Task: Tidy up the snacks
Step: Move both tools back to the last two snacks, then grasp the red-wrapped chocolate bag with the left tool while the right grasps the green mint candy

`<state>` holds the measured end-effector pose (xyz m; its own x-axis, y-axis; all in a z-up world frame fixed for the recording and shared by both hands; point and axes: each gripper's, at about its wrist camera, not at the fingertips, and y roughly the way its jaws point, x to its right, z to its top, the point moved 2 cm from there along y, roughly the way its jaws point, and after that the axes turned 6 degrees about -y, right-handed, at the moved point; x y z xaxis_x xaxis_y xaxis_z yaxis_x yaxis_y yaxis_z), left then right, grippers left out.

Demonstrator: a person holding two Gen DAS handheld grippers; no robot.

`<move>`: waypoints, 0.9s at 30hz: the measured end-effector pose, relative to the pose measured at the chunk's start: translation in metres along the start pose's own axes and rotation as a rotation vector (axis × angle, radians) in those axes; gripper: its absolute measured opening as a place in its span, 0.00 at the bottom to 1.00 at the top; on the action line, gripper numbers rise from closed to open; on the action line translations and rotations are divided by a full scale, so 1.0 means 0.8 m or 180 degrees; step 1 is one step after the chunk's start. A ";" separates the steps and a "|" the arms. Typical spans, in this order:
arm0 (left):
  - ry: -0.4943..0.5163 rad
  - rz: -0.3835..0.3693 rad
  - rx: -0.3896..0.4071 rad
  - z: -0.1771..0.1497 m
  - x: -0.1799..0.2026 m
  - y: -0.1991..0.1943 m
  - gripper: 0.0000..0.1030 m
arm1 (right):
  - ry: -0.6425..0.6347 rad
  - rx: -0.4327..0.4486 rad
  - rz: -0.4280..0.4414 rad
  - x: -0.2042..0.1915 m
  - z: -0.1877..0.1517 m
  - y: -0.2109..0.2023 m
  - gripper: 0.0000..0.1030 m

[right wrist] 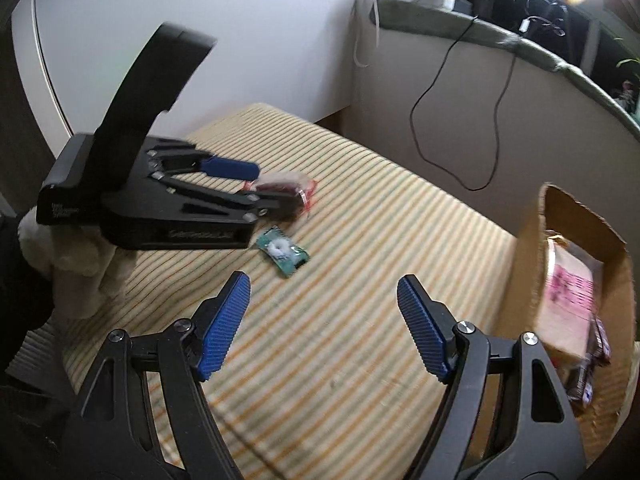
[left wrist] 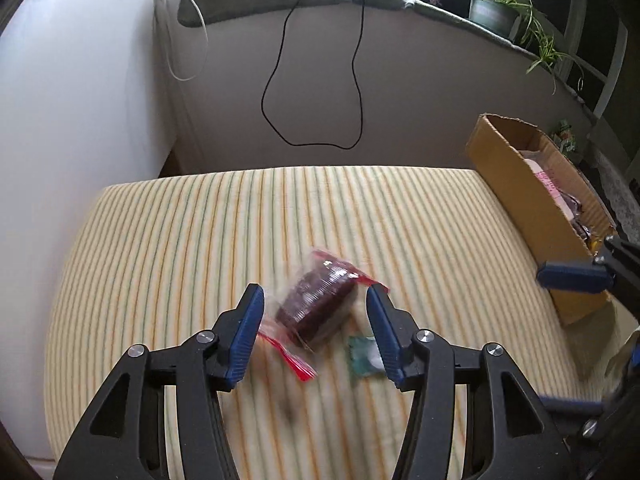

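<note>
A dark red round snack (left wrist: pixel 316 310) in a clear wrapper with red ends sits blurred between the fingers of my left gripper (left wrist: pixel 315 296). The blue pads stand apart from it on both sides, so the gripper is open. A small green candy packet (left wrist: pixel 364 356) lies on the striped cushion (left wrist: pixel 200 240) just right of it. In the right wrist view the left gripper (right wrist: pixel 276 186) hovers low over the red snack (right wrist: pixel 294 188), with the green packet (right wrist: pixel 282 252) nearer me. My right gripper (right wrist: pixel 324 284) is open and empty above the cushion.
An open cardboard box (left wrist: pixel 520 208) holding several packets stands on the cushion's right side, close to my right gripper (left wrist: pixel 560 340). A black cable (left wrist: pixel 316 80) hangs on the wall behind. A potted plant (left wrist: pixel 496 8) sits on the ledge. A white cloth (right wrist: pixel 76 256) shows under the left gripper.
</note>
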<state>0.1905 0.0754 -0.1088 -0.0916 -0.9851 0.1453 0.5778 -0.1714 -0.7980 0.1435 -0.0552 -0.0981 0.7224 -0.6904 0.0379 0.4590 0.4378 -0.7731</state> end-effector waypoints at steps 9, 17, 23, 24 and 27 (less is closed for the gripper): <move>0.0054 -0.0117 -0.0116 -0.002 -0.008 0.022 0.51 | -0.0042 -0.0184 0.0129 -0.010 0.006 0.049 0.64; -0.0106 -0.0159 -0.0074 -0.004 -0.020 0.028 0.32 | -0.0162 -0.0246 0.0112 -0.017 0.012 0.073 0.59; -0.0228 -0.0095 -0.0033 -0.010 -0.042 0.021 0.30 | -0.0281 -0.0222 0.0119 -0.031 0.023 0.089 0.59; -0.0240 -0.0089 -0.0029 -0.010 -0.044 0.020 0.30 | -0.0316 -0.0226 0.0123 -0.034 0.025 0.093 0.59; -0.0283 -0.0079 -0.0013 -0.015 -0.051 0.015 0.29 | -0.0378 -0.0297 0.0159 -0.040 0.026 0.105 0.47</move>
<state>0.1915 0.1135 -0.1315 -0.0334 -0.9758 0.2161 0.5729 -0.1958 -0.7959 0.1695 0.0159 -0.1508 0.8017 -0.5938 0.0682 0.3749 0.4108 -0.8311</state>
